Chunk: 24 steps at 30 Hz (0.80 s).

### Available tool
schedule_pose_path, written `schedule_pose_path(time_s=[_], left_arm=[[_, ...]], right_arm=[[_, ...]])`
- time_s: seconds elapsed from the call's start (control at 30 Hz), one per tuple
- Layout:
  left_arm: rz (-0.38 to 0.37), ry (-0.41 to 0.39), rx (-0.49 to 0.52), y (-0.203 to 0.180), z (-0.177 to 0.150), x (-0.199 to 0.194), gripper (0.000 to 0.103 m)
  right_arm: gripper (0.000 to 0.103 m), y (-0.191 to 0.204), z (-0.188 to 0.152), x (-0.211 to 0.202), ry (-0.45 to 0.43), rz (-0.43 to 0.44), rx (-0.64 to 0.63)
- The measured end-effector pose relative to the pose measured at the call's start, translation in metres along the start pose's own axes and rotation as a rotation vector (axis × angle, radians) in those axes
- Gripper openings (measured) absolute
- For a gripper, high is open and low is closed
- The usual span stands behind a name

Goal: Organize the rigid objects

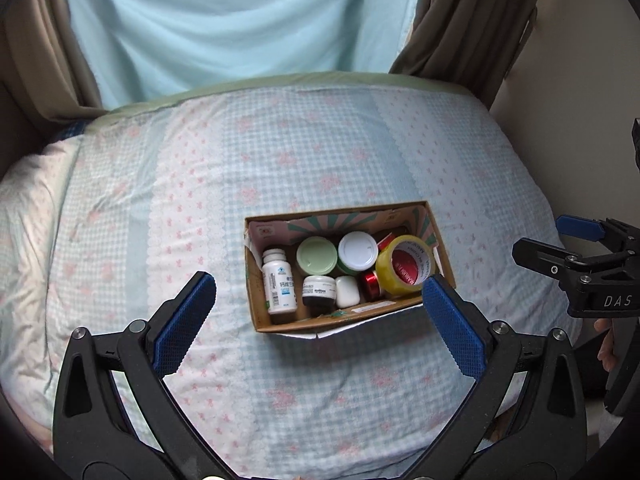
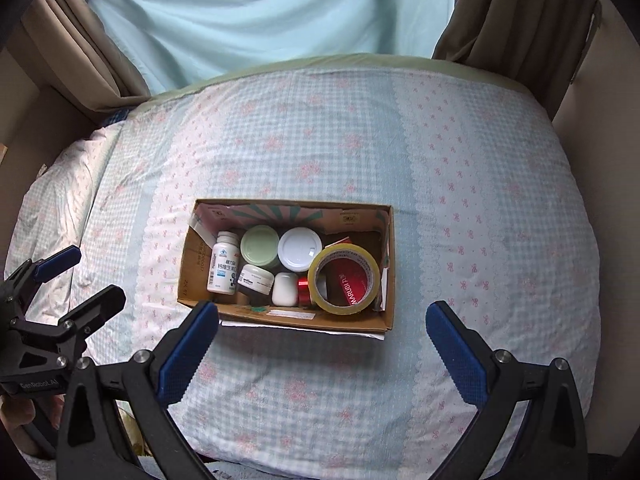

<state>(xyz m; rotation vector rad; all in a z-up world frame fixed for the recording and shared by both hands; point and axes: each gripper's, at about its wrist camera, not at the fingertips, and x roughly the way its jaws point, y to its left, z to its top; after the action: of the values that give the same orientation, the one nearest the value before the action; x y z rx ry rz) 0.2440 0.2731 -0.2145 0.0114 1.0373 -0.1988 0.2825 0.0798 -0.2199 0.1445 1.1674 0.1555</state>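
The cardboard box (image 2: pixel 286 312) of jars lies just beyond both grippers. The left gripper (image 1: pixel 318 306) and right gripper (image 2: pixel 322 334) gape wide, holding nothing.

Brown cardboard box (image 2: pixel 280 314); yellow tape roll (image 2: pixel 345 278); pale-green jar lid (image 2: pixel 260 245); blue-checked floral bedspread (image 2: pixel 460 184).

A bed (image 2: pixel 320 128) fills the room, spread with a pale blue gingham quilt with pink flowers. Behind it hangs a light blue sheer curtain (image 2: pixel 260 12), flanked by brown drapes (image 2: pixel 520 28); daylight glows through.
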Motion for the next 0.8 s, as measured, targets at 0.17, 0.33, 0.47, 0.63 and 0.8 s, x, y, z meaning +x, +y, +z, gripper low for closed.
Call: schedule_pose_path(time_s=[0.17,0.33,0.47,0.63,0.8], left_arm=[[0.003,-0.218,-0.027,-0.009,0.015,-0.100,0.103],[0.041,-0.396,0.013,-0.031,0.011,-0.179,0.103],[0.056,-0.470,0.027,-0.055,0.001,-0.213,0.103],[0.081,-0.526,0.002,-0.083,-0.020,-0.230,0.103],[0.106,-0.530,-0.003,-0.109,-0.034,-0.227,0.103]], right_arm=[[0.103,0.006,-0.004,-0.101,-0.213,-0.058,0.006],[0.103,0.008,-0.018,-0.187,-0.405,-0.082,0.013],[0.103,0.001,-0.034,-0.231,-0.507,-0.082,0.032],[0.103,-0.015,-0.055,-0.249,-0.565,-0.129,0.009],[0.103,-0.039,-0.071,-0.251,-0.584,-0.148,-0.003]])
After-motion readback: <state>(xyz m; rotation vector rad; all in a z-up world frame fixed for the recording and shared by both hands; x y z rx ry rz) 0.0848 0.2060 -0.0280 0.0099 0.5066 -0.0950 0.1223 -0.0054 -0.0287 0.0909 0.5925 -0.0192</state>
